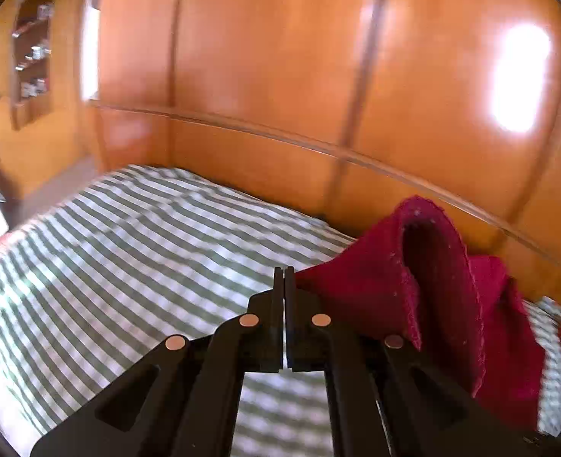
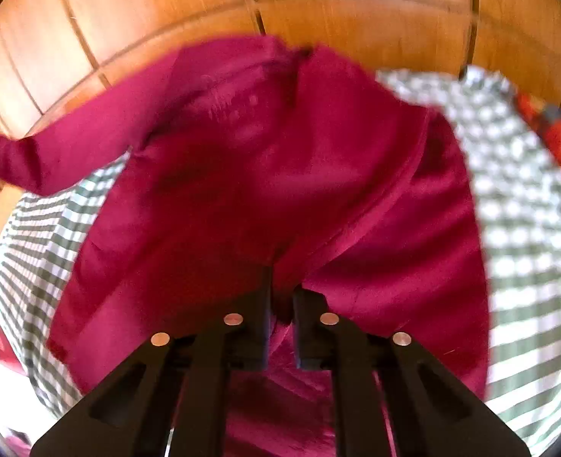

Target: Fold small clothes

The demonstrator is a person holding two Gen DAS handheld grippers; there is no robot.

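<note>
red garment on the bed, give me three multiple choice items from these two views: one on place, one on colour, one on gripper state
1. Where does the red garment lie?
A. on the checked bedcover
B. on a shelf
C. in a basket

2. What colours is the bedcover?
A. plain blue
B. green and white checks
C. black with yellow dots

3. How does the right gripper stand?
A. wide open over bare cover
B. shut on the red garment
C. holding a hanger

Answers:
1 A, the garment spreads over the checked cover in front of the wooden wall.
2 B, green and white squares show in both views.
3 B, red cloth is pinched between its closed fingers; the left gripper is shut too, at the cloth's edge.
</note>
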